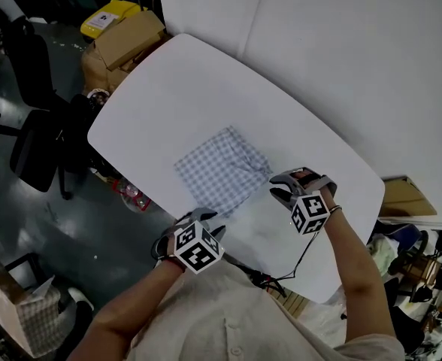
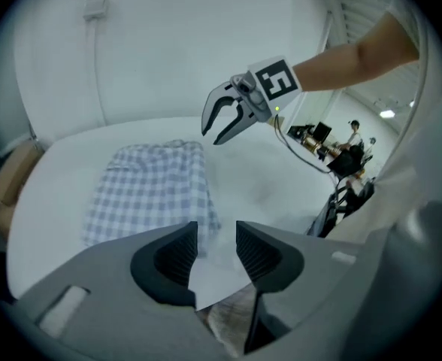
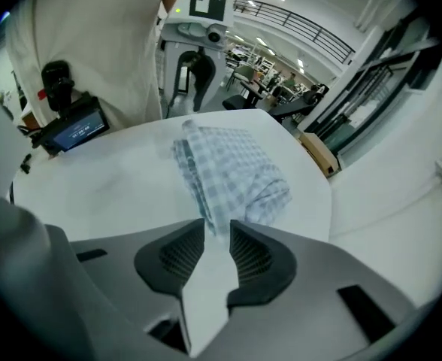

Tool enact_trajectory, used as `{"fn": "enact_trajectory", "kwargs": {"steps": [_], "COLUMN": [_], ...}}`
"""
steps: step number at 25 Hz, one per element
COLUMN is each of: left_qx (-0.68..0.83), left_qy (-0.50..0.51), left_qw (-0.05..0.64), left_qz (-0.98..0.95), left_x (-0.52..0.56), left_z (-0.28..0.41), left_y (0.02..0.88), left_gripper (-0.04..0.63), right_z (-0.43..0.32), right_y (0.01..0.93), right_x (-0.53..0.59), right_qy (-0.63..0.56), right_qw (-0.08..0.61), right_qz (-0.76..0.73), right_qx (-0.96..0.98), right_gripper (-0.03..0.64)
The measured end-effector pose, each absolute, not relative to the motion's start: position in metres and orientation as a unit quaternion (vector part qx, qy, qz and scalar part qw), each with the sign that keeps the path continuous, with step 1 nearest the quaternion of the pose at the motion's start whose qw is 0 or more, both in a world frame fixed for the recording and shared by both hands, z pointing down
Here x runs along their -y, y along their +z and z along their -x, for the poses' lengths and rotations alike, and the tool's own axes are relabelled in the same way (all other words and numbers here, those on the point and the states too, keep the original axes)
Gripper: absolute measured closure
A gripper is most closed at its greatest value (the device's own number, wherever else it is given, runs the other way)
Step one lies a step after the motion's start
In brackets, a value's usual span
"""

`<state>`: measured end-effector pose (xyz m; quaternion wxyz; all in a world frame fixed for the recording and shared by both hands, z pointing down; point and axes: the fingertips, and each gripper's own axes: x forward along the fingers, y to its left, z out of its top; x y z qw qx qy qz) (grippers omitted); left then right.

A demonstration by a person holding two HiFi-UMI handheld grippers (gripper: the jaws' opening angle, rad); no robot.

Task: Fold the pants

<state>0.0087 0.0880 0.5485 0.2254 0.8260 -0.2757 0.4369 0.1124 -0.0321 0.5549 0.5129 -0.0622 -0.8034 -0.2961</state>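
Note:
The blue-and-white checked pants (image 1: 221, 173) lie folded into a compact rectangle in the middle of the white table (image 1: 168, 89). My left gripper (image 1: 204, 215) hovers at the fold's near corner, open, with only bare table between its jaws (image 2: 216, 235). My right gripper (image 1: 285, 186) sits just off the fold's right edge, open as well, and nothing is between its jaws (image 3: 217, 235). In the left gripper view the pants (image 2: 149, 190) stretch away ahead, with the right gripper (image 2: 222, 122) above the table beyond them. In the right gripper view the bunched end of the pants (image 3: 232, 168) lies just past the fingertips.
Cardboard boxes (image 1: 127, 40) and a yellow bin (image 1: 110, 17) stand off the table's far left corner. A black chair (image 1: 33, 149) is on the floor at left. A white panel (image 1: 341, 51) runs along the far side. A cable (image 1: 300, 258) hangs from my right gripper.

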Motion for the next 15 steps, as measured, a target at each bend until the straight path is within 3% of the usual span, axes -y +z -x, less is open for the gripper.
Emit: {"fn": "enact_trajectory", "kwargs": {"steps": [5,9,12,15], "left_qx": [0.277,0.265,0.244,0.218], "left_qy": [0.528,0.536,0.528,0.517], "left_qw": [0.177,0.191,0.184,0.182], "left_qz": [-0.783,-0.779,-0.792,-0.807], "left_x": [-0.077,-0.082,-0.092,-0.104], "left_z": [0.007,-0.003,-0.015,-0.025], "left_y": [0.580,0.594,0.593,0.596], "left_gripper": [0.430,0.435,0.480,0.482], "right_z": [-0.094,-0.092,-0.103,-0.111], "right_y": [0.567,0.580,0.589,0.594], "right_x": [0.036,0.031,0.023,0.015], "right_qy": [-0.353,-0.373,-0.370,-0.357], "right_qw": [0.543,0.563,0.570,0.574], "right_qz": [0.114,0.145,0.158,0.159], "right_qx": [0.754,0.723,0.716,0.719], "right_gripper": [0.508,0.566,0.572,0.572]}}
